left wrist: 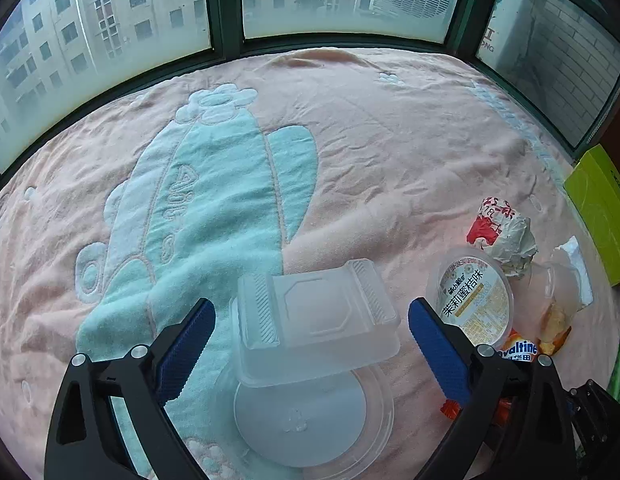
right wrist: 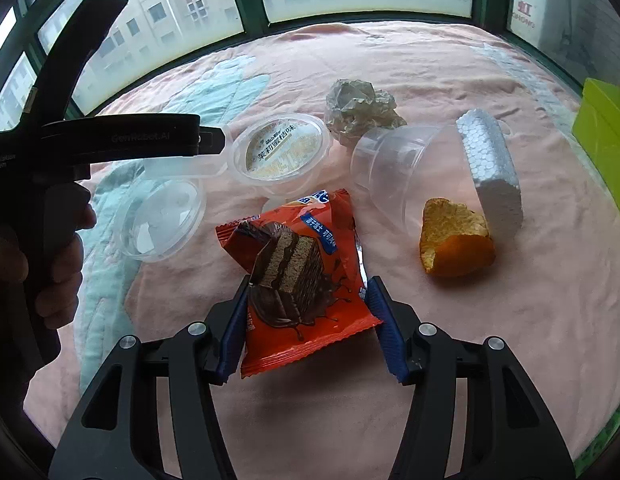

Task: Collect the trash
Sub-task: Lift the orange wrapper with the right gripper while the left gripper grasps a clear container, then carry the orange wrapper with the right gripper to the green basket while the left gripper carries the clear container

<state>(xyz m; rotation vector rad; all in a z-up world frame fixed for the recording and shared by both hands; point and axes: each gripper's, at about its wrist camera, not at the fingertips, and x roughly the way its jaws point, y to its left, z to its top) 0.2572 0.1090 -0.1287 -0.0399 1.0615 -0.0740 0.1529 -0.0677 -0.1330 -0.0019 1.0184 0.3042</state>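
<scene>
My left gripper (left wrist: 310,308) stands open, its blue pads on either side of a clear plastic box (left wrist: 314,320) with a gap at each side. The box rests partly on a round clear lid (left wrist: 306,412). In the right wrist view, my right gripper (right wrist: 308,292) has its pads against both edges of a red snack wrapper (right wrist: 306,260) lying on the pink blanket (right wrist: 430,340). Beyond it lie an orange peel (right wrist: 454,240), a white foam block (right wrist: 490,168), a tipped clear cup (right wrist: 398,164), a labelled jelly cup (right wrist: 282,152) and crumpled paper (right wrist: 362,112).
A hand (right wrist: 50,264) holds the left tool at the left edge of the right wrist view. A lime-green box (left wrist: 598,208) stands at the blanket's right edge. Dark-framed windows (left wrist: 226,8) close off the far side. The teal pattern (left wrist: 214,208) covers the blanket's left half.
</scene>
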